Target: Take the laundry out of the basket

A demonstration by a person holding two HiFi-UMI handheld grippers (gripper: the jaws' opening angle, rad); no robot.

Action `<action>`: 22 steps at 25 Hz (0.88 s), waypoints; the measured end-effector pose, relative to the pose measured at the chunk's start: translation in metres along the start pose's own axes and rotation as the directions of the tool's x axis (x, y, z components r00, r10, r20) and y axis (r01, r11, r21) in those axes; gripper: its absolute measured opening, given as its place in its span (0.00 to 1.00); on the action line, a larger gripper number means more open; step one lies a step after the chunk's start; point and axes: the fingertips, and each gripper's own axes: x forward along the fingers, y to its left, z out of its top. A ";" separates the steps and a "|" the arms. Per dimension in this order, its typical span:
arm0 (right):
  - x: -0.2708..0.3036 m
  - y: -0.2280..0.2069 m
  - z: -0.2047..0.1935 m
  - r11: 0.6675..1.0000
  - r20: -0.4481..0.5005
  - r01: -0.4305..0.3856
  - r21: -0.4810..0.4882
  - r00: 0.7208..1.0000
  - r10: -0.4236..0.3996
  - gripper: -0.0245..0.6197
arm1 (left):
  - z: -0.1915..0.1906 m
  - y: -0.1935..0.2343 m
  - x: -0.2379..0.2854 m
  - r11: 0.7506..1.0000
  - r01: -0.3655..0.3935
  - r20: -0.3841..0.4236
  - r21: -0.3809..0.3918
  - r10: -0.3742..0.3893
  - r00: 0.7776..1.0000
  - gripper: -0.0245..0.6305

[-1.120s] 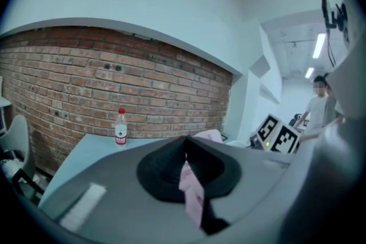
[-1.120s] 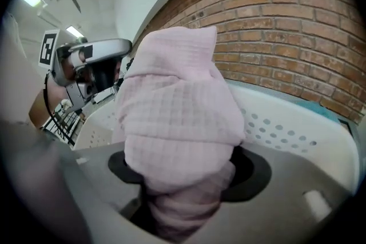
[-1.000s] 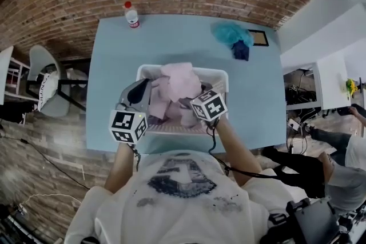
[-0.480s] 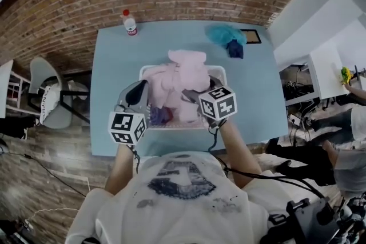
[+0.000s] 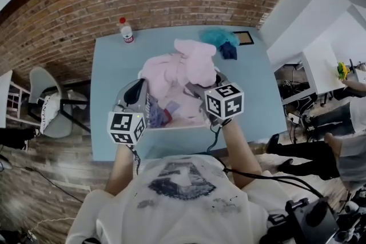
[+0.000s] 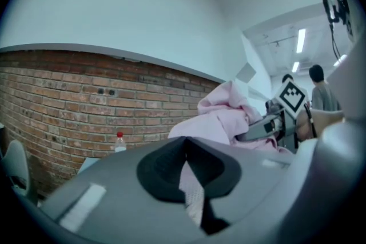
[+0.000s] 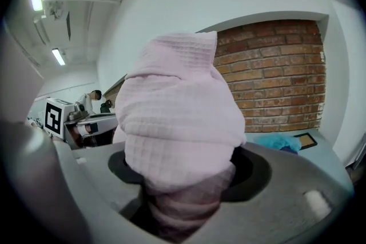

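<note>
A large pink waffle cloth (image 5: 180, 68) hangs above the white basket (image 5: 174, 126) at the middle of the blue table (image 5: 108, 77). My right gripper (image 5: 193, 88) is shut on a thick bunch of this pink cloth (image 7: 177, 123), which fills the space over its jaws. My left gripper (image 5: 142, 88) is shut on a thin edge of the pink cloth (image 6: 193, 194), and the rest of the cloth (image 6: 220, 117) billows ahead of it. In the basket lie a dark patterned garment (image 5: 153, 113) and a reddish one (image 5: 167, 117).
A plastic bottle with a red cap (image 5: 125, 32) stands at the table's far left. A teal cloth (image 5: 218, 37), a dark blue cloth (image 5: 228, 51) and a small framed picture (image 5: 243, 38) lie at the far right. A brick wall runs behind; a chair (image 5: 46, 94) stands left.
Both grippers have risen, the right more than the left. The pink cloth has come up out of the basket and now spreads higher and farther over its rim.
</note>
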 end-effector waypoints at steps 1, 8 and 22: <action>-0.004 -0.002 0.004 1.000 0.009 0.006 0.000 1.000 -0.006 0.57 | 0.002 -0.002 0.001 1.000 0.002 0.003 0.002 -0.002 1.000 0.02; -0.045 -0.029 0.020 0.999 0.078 0.047 0.016 0.996 -0.048 0.57 | 0.013 -0.034 0.015 1.000 0.019 0.021 0.017 -0.020 1.000 0.03; -0.140 -0.131 0.028 0.992 0.135 0.122 0.035 0.983 -0.126 0.57 | 0.030 -0.147 0.074 0.997 0.070 0.033 0.021 -0.071 0.997 0.03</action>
